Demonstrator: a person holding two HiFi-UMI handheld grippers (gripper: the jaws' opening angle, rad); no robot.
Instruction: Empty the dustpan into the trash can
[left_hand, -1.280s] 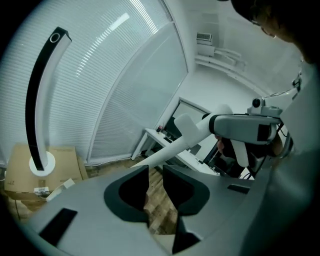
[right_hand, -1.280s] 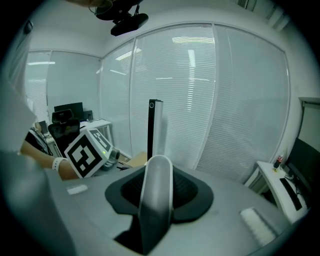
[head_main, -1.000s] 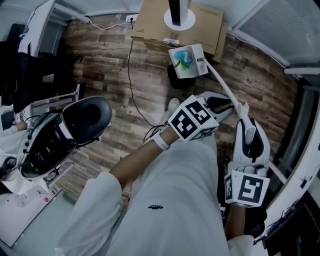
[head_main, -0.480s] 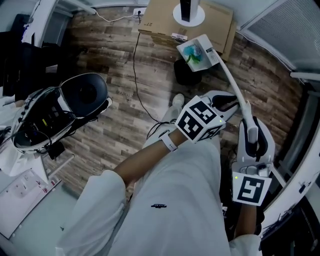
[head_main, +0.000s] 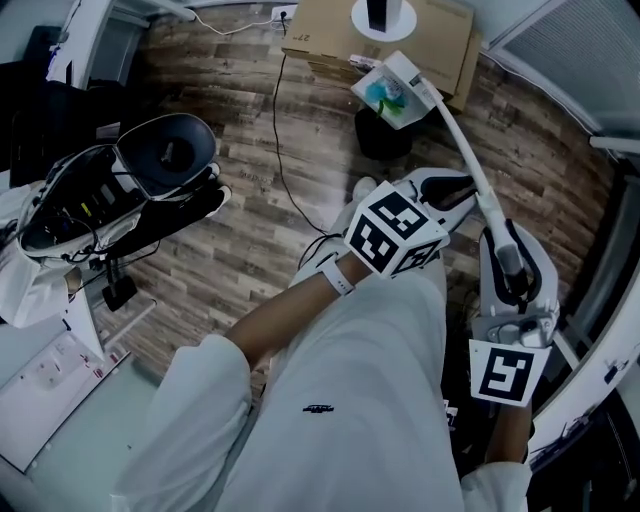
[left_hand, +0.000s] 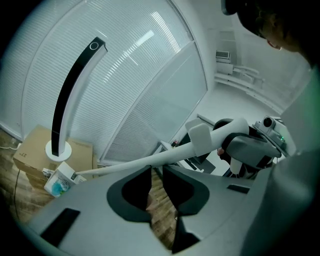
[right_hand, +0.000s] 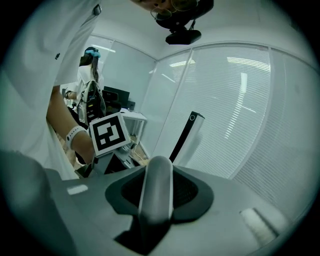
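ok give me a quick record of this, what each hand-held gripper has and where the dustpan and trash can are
left hand-held gripper: jaws apart, nothing between them
right hand-held gripper: shut on dustpan handle
dustpan: at the handle's far end, blue-green litter inside
trash can: black, on the wood floor, right by the dustpan in the head view
emptied: not yet
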